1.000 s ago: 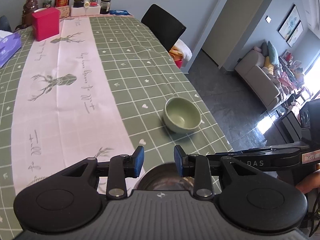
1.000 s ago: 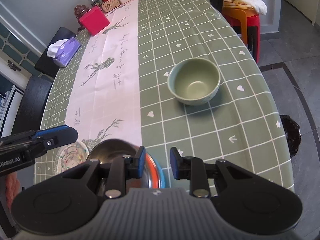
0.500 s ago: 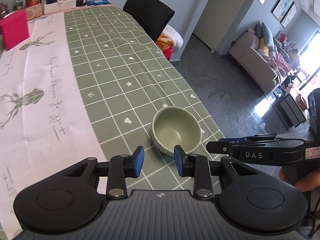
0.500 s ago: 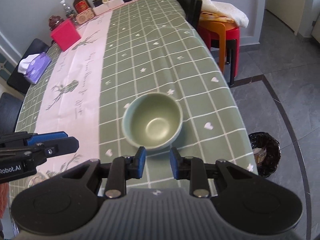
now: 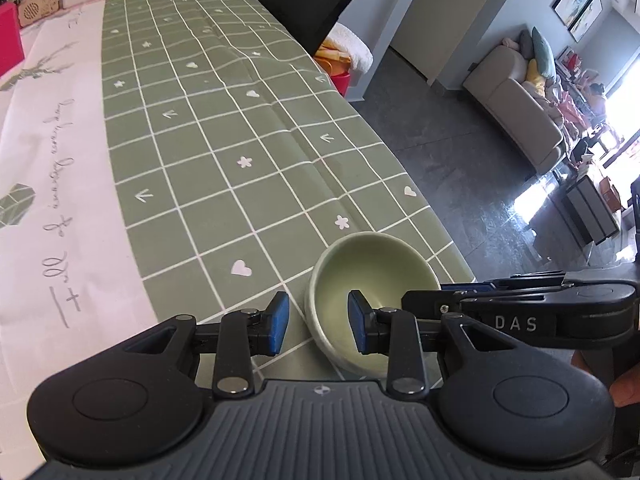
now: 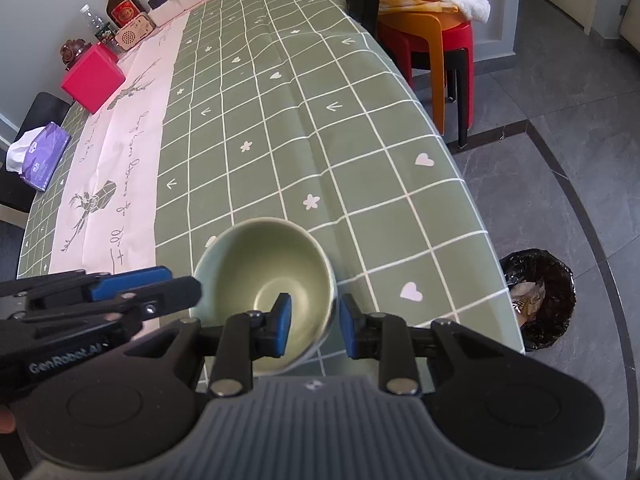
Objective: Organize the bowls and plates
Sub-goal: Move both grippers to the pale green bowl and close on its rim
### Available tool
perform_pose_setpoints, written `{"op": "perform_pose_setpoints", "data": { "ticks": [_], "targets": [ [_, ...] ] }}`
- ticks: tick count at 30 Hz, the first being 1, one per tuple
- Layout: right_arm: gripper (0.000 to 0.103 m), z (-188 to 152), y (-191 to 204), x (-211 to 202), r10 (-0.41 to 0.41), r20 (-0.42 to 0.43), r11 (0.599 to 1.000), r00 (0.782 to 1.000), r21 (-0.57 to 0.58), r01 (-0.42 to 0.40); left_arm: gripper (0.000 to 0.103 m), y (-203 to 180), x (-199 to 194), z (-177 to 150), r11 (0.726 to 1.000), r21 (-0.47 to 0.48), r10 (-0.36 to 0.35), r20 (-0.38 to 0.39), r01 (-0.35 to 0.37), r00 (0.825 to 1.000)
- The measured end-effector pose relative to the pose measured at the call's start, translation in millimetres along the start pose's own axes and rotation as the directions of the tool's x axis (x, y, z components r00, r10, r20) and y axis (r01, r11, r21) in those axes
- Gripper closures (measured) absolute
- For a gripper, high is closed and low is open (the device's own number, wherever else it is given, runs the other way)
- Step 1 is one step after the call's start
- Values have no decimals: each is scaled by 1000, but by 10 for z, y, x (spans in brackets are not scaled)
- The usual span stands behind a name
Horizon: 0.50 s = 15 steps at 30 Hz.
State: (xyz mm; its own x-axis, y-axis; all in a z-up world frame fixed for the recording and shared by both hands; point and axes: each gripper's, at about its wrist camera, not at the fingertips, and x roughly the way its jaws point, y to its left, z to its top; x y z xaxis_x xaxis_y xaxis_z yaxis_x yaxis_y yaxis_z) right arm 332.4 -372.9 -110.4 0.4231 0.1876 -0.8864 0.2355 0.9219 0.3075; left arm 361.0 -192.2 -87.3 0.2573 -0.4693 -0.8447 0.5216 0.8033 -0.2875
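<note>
A pale green bowl point(image 5: 368, 272) stands upright and empty on the green checked tablecloth near the table's right edge; it also shows in the right wrist view point(image 6: 268, 276). My left gripper point(image 5: 318, 326) is open and straddles the bowl's left rim, one pad outside, one inside. My right gripper point(image 6: 314, 326) is open and straddles the bowl's right rim the same way. Neither has closed on the rim. Each gripper shows in the other's view, the right one point(image 5: 520, 312) and the left one point(image 6: 100, 296).
The table edge point(image 6: 472, 184) drops off just right of the bowl, with a black bin point(image 6: 538, 292) and stacked red and orange stools point(image 6: 432, 40) on the floor. A red box point(image 6: 93, 78), tissue pack point(image 6: 40, 156) and bottles point(image 6: 122, 8) stand at the far end.
Both grippers have moved forward to the green bowl and now straddle its rim from either side. The metal bowl and plates seen a second ago are out of view.
</note>
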Motion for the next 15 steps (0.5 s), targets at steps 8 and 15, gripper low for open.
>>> {"op": "perform_pose_setpoints", "data": {
  "ticks": [8,15],
  "targets": [
    [84,-12,-2,114,-17,-28,1000,999,-11,17,71,-108,189,-31,997,67,32,-35,-29,999],
    [89,-55,17,175,-35,-47,999,998,-16,34,80,-70,274,-45,997,61,52,-69,-48,996]
  ]
}}
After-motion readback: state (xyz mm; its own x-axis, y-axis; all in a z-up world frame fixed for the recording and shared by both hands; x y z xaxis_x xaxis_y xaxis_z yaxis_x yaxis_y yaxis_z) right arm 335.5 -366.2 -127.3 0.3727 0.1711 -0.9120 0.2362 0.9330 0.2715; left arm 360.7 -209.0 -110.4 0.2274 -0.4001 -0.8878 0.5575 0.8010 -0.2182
